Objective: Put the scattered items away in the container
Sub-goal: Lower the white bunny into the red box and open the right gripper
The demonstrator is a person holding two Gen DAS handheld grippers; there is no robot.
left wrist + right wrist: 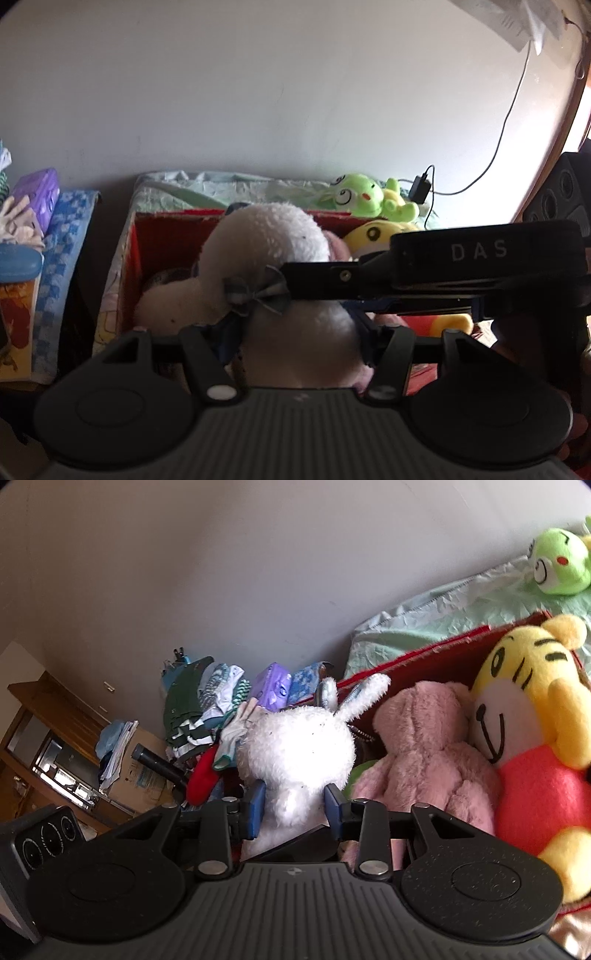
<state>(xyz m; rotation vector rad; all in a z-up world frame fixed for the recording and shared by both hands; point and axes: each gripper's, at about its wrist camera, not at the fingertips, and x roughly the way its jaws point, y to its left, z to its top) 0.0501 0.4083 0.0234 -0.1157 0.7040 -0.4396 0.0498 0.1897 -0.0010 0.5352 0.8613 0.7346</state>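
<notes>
While tilted downward, both hand-held grippers clamp white bunny.

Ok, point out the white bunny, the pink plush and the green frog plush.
white bunny point(295, 746), right wrist view, on its fluffy body.
pink plush point(424, 746), right wrist view, on its back.
green frog plush point(356, 194), left wrist view, on its face.

Red box floor hidden — yellow tiger toy cut off.

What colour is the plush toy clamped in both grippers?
White plush rabbit, with a grey bow; clearest in the right wrist view.
</notes>
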